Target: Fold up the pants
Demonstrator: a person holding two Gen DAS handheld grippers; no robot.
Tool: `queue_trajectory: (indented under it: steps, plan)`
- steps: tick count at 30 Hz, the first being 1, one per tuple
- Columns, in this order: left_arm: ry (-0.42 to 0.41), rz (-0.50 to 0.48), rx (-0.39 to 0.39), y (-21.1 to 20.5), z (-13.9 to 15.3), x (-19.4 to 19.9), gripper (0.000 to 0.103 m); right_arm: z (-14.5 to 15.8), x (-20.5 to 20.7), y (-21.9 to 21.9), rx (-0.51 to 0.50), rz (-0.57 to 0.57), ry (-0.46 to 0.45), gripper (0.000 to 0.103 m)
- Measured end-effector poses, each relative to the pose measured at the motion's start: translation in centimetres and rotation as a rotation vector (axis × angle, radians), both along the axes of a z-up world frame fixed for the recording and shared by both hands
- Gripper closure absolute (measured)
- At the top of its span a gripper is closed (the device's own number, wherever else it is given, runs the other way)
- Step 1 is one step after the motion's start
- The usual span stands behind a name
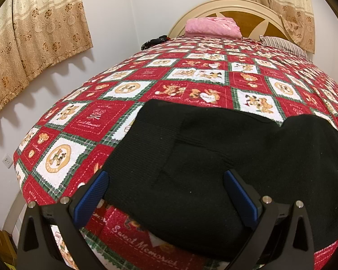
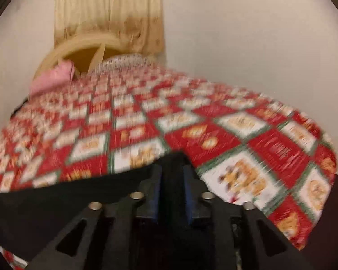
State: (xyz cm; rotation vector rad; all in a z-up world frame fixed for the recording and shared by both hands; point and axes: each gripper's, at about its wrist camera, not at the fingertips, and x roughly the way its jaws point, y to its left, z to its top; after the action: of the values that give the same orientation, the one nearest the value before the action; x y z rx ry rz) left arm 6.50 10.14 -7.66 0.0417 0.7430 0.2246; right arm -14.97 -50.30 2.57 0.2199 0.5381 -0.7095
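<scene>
Pants point(image 1: 214, 168) lie part-folded low in frame on the quilt point(image 1: 128, 94) — left gripper point(image 1: 166, 193) gapes wide over them, unclamped; right gripper point(image 2: 172, 180), jaws narrow, seems to pinch black cloth — its hold cannot be confirmed — likely next: carry that edge across.

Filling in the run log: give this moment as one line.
left gripper open over black pants; right gripper shut on black pants; quilt underneath
</scene>
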Motion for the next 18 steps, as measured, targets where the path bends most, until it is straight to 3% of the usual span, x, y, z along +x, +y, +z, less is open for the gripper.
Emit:
queue_trajectory:
  steps: [1,2,5,9,15,18]
  plan:
    - [0.0,0.001,0.002,0.0,0.0,0.0,0.0,0.8,-0.7,0.4,-0.028,-0.026,-0.022,0.053]
    - [0.0,0.001,0.002,0.0,0.0,0.0,0.0,1.5,-1.5,1.1,-0.066,-0.059,-0.049,0.049]
    - [-0.001,0.002,0.003,0.0,0.0,0.0,0.0,3.7,-2.5,4.4,-0.126,-0.038,-0.138,0.048]
    - [-0.002,0.002,0.005,0.0,0.1,0.0,0.0,2.8,0.5,10.2,0.008,0.226,-0.116,0.048]
    - [0.03,-0.007,0.002,0.1,0.3,0.1,0.0,-1.5,9.6,22.4,0.243,0.645,-0.028,0.055]
    - [0.06,-0.051,-0.006,0.7,0.7,0.1,0.0,-4.3,12.6,29.0,0.295,0.82,0.059,0.055]
